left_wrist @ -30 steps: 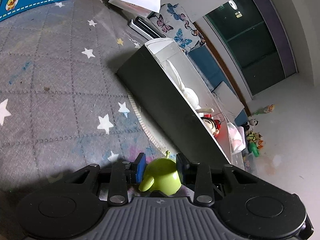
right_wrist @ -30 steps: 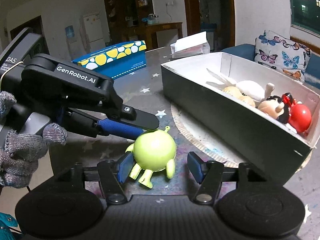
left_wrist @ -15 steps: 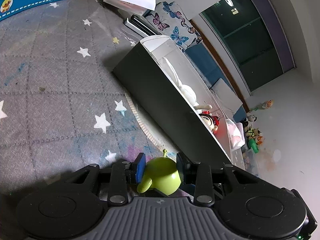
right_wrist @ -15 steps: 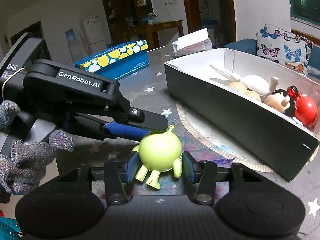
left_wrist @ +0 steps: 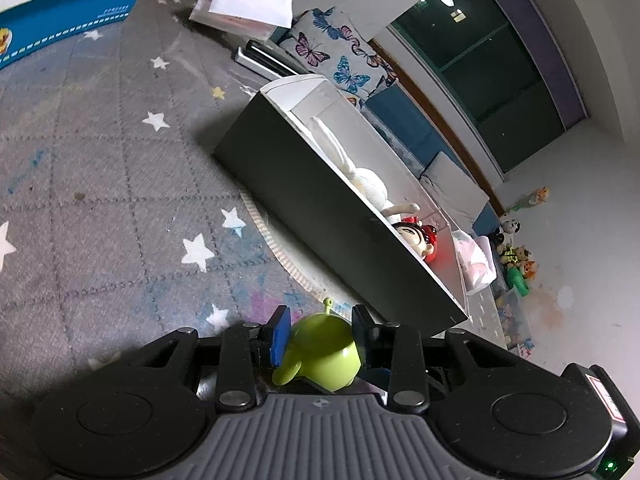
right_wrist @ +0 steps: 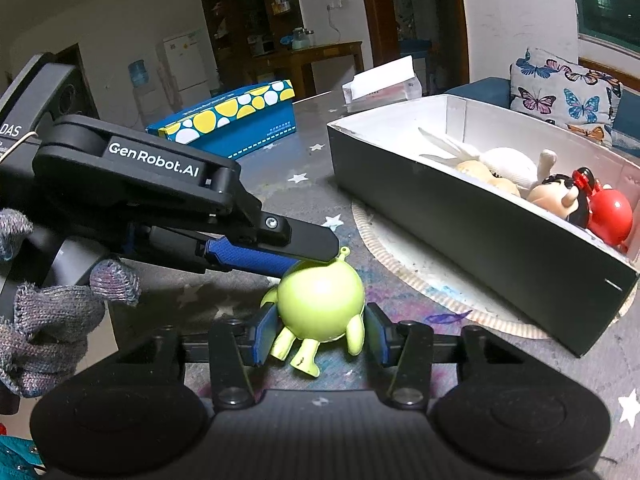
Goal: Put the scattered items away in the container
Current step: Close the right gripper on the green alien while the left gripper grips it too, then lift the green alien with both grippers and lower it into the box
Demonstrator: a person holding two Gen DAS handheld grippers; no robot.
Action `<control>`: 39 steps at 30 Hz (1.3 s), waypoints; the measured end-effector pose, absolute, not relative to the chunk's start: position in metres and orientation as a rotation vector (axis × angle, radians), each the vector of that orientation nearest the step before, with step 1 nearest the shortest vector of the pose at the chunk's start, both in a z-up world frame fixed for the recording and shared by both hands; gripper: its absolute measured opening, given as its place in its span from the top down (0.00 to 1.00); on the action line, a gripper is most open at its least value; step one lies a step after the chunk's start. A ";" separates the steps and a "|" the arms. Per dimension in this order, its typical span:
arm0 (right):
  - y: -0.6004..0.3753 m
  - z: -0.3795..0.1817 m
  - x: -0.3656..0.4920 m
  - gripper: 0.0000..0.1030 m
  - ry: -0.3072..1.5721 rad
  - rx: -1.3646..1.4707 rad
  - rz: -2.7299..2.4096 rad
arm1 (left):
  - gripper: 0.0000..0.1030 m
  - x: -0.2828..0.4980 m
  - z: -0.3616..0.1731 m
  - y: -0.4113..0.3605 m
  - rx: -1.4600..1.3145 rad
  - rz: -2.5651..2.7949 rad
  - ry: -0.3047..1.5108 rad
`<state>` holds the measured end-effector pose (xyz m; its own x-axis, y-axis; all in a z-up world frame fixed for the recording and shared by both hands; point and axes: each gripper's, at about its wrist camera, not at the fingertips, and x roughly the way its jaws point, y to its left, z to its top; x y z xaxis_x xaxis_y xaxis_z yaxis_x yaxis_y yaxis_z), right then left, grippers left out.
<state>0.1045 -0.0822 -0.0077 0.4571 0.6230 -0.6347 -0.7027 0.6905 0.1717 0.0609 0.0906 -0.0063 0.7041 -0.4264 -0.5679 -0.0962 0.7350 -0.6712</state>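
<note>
A green alien toy [right_wrist: 320,300] sits low over the grey star-patterned mat. My left gripper [left_wrist: 322,326] is shut on its head [left_wrist: 324,350]; in the right wrist view the left gripper's fingers [right_wrist: 280,244] reach it from the left. My right gripper [right_wrist: 320,330] has closed on the toy's body from both sides. The container [right_wrist: 460,224] is a long black box, white inside, to the right of the toy. It holds a white rabbit plush [right_wrist: 508,164], a black-haired doll [right_wrist: 560,196] and a red toy [right_wrist: 610,216]. It also shows in the left wrist view [left_wrist: 320,208].
The box stands on a round woven mat [right_wrist: 400,248]. A blue box with yellow and white spots [right_wrist: 236,120] and a tissue box [right_wrist: 380,84] lie at the table's far side. A butterfly cushion [right_wrist: 564,96] is behind the container. Toys [left_wrist: 516,256] lie on the floor.
My right gripper's fingers have closed in from wide apart onto the green toy. My left gripper has kept its hold on the toy's head and shifted slightly.
</note>
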 end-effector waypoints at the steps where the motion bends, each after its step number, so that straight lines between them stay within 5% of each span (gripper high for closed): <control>1: -0.082 -0.007 0.104 0.54 0.727 -0.121 0.818 | 0.66 0.060 -0.006 0.090 -0.733 -0.205 0.781; 22: -0.094 0.025 0.101 0.54 0.627 -0.122 0.776 | 0.66 0.067 0.032 0.078 -0.667 -0.280 0.697; 39: -0.105 0.066 0.187 0.54 0.548 -0.102 0.671 | 0.66 0.168 0.072 0.055 -0.588 -0.341 0.619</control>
<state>0.1866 -0.1055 0.0657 0.6476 0.5630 -0.5135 -0.6156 0.7837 0.0828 0.1682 0.0554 0.0720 0.7672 -0.4647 -0.4422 0.1256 0.7849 -0.6068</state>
